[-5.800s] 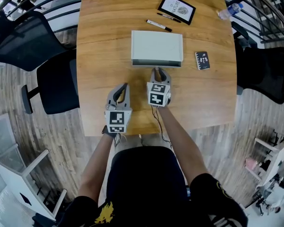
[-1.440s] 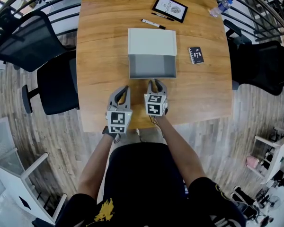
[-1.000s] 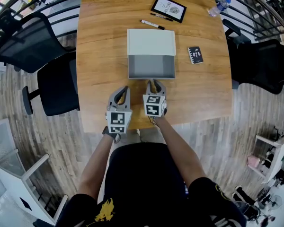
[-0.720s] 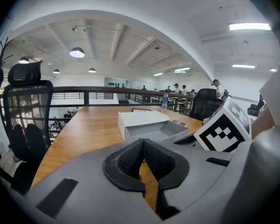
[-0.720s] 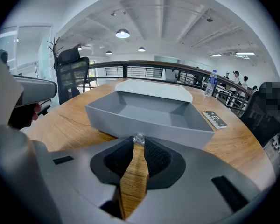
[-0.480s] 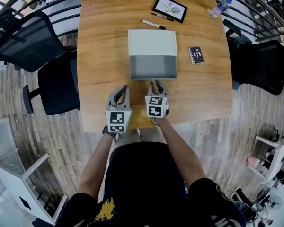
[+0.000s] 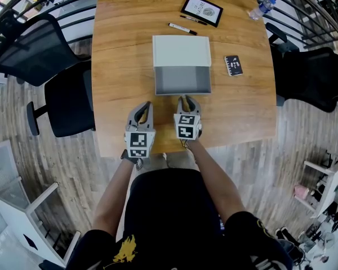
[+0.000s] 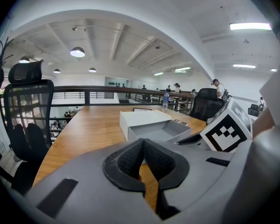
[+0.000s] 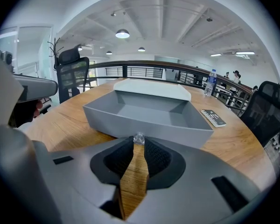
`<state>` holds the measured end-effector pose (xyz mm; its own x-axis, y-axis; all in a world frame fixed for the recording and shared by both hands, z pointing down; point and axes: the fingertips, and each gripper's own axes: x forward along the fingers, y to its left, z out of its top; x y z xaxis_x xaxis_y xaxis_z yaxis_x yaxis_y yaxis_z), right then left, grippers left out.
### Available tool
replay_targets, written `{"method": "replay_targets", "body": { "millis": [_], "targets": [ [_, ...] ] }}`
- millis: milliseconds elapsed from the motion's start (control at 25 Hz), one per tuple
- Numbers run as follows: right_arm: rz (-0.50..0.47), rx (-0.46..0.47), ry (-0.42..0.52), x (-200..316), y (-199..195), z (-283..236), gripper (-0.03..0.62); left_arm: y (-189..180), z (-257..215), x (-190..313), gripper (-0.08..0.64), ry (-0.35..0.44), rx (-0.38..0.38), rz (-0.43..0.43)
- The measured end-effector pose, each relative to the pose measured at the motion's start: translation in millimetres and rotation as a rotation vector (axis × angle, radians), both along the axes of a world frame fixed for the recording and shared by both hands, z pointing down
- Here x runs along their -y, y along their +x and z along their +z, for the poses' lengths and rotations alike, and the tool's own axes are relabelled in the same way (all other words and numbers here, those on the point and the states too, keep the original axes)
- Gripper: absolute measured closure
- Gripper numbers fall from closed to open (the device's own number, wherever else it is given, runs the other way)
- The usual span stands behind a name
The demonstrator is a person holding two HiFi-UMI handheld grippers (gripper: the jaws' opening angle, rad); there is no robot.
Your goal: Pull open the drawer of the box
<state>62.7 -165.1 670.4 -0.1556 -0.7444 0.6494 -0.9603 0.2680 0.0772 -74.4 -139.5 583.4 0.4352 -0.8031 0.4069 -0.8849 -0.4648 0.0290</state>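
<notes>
My right claw [image 7: 185, 100] is nipped nearly closed on the knob [image 9: 138, 138] of the drawer [image 7: 182, 80], which stands well out of the box [image 7: 181, 50] on my side. My left claw [image 7: 143, 108] rests closed and empty, nearer me. The pull looks done. Next, I let go of the knob and back away.

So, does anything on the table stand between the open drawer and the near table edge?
Nothing visible does. Only the right gripper, closed on the clear knob of the drawer, is there, over the table. The left gripper is off to the side.
</notes>
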Motion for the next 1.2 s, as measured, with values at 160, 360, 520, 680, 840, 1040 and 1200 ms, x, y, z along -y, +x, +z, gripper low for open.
{"method": "replay_targets", "body": {
  "millis": [160,360,520,680,840,1040,1200],
  "targets": [
    [-0.006,-0.007,-0.006,0.4,3.9,3.1,0.525,-1.9,1.5,0.4,0.543,-0.002,0.0,-0.005],
    [0.004,-0.009,0.002,0.8,3.7,2.6,0.525,-0.8,2.7,-0.4,0.543,-0.006,0.0,-0.003],
    [0.013,-0.003,-0.011,0.4,-1.0,4.9,0.523,0.0,1.9,-1.8,0.543,-0.009,0.0,0.006],
    [0.019,0.015,-0.026,3.4,-3.4,2.3,0.52,1.1,-0.9,-2.3,0.543,-0.007,0.005,0.016],
    [-0.007,0.006,-0.063,-2.8,-3.1,7.0,0.515,-0.5,-0.6,-7.3,0.543,-0.018,0.009,0.015],
    [-0.035,0.018,-0.06,-9.9,-5.9,-4.9,0.514,-4.1,-10.2,-11.2,0.543,-0.025,0.008,0.03],
    [-0.076,0.013,0.017,-12.8,3.8,-45.2,0.555,-1.3,-28.8,-12.6,0.543,-0.011,0.008,0.055]
  ]
}}
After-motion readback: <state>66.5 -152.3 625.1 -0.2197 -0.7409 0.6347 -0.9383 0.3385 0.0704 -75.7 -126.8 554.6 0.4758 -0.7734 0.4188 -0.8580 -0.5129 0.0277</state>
